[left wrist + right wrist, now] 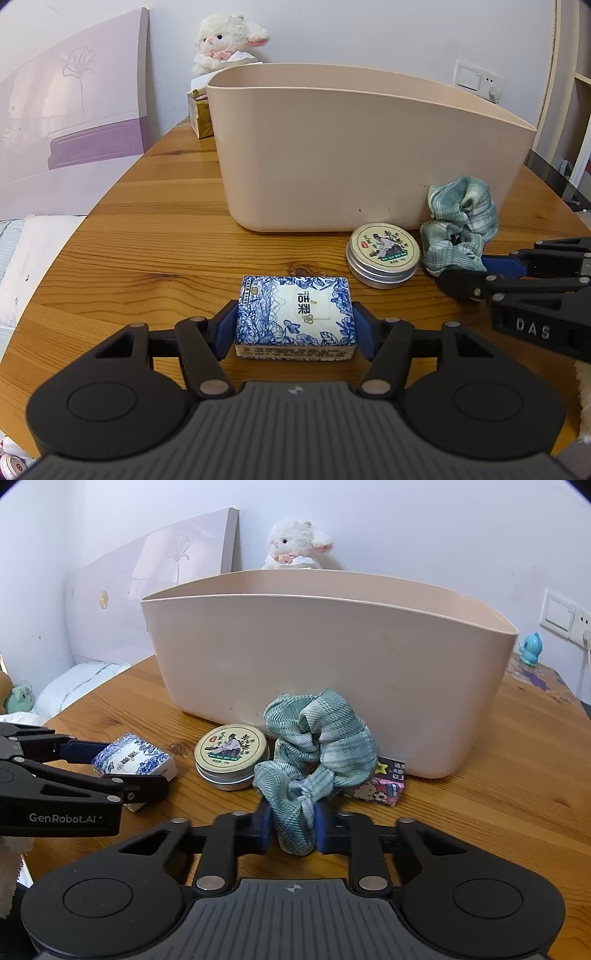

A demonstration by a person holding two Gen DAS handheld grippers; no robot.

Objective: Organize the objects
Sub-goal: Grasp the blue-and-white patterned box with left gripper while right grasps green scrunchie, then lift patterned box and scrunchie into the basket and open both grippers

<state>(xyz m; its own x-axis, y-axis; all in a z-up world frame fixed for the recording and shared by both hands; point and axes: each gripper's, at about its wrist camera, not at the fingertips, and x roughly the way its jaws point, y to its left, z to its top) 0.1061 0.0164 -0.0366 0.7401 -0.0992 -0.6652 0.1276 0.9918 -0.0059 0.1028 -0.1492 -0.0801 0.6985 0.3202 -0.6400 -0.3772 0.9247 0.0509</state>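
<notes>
A: How do the fingers of the left gripper (295, 325) stand?

B: They press both short sides of the blue-and-white tissue pack (295, 317), one blue pad on each end. The pack sits flat on the wooden bench (147, 240), right between them.

A: And the right gripper (291, 827)?

B: Its fingers are drawn narrow around the near loop of the green plaid scrunchie (317, 753). The cloth bunches up between the pads; the rest of it rises ahead of the fingers and leans toward the beige plastic bin (332, 657).

A: What lies around them?

B: A round tin (232, 755) with a printed lid rests just ahead and to the left of the right fingers, beside the scrunchie. In the left wrist view the same tin (384, 254) is ahead and to the right of the left fingers, near the bin (351, 147) wall. A small dark cartoon-printed packet (384, 782) lies under the scrunchie's far side, against the foot of the bin.

A: Beyond the bin?

B: A white plush lamb (225, 40) sits behind it.
</notes>
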